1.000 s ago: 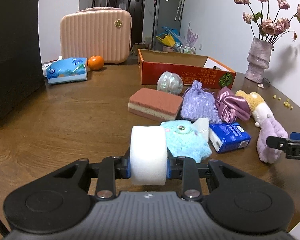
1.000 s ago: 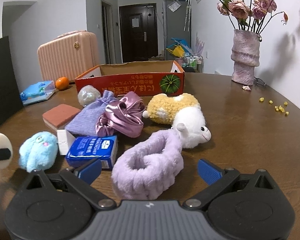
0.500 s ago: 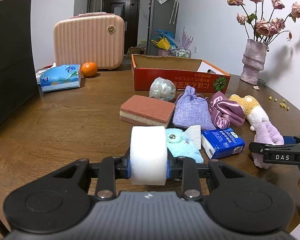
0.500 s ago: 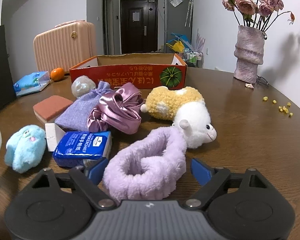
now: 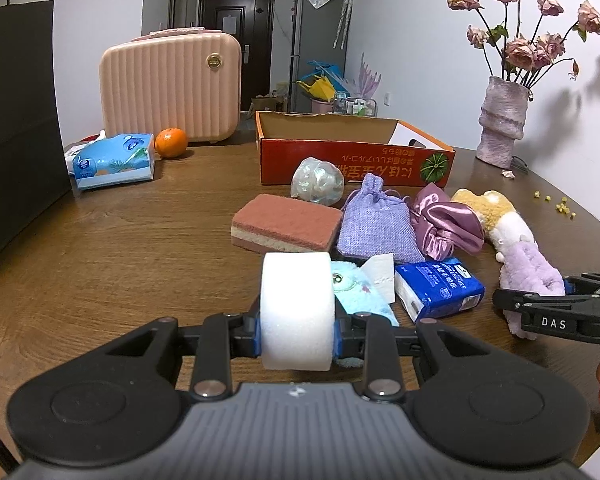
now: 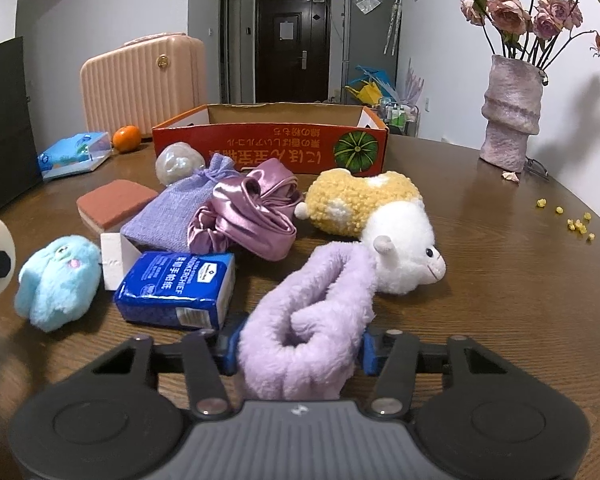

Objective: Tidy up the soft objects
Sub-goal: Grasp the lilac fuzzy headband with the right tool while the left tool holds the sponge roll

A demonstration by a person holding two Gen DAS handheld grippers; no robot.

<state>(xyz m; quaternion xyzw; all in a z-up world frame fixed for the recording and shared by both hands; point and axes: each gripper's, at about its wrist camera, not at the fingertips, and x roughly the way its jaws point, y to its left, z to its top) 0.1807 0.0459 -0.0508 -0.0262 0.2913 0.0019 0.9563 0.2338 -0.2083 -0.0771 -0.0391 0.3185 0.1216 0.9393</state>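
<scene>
My left gripper (image 5: 298,330) is shut on a white foam puff (image 5: 296,292), held above the wooden table. In the right wrist view my right gripper (image 6: 300,350) has its jaws closing, the blue pads pressing both sides of a purple fluffy headband (image 6: 320,292) that leans on a sheep plush (image 6: 396,240). To the left lie a blue tissue pack (image 6: 176,284), a blue plush (image 6: 56,280), a lilac pouch (image 6: 172,212), a satin scrunchie (image 6: 244,216) and a red sponge (image 6: 114,200). An open orange box (image 6: 268,148) stands behind them.
A pink suitcase (image 5: 168,88), an orange (image 5: 171,143) and a soft tissue pack (image 5: 112,160) sit at the back left. A dark panel (image 5: 16,120) rises along the left edge. A vase of dried roses (image 5: 502,128) stands at the back right, with yellow crumbs (image 6: 576,222) nearby.
The right jaws have come in from wide apart onto the purple headband, squeezing it. The left gripper keeps its hold on the white foam puff.
</scene>
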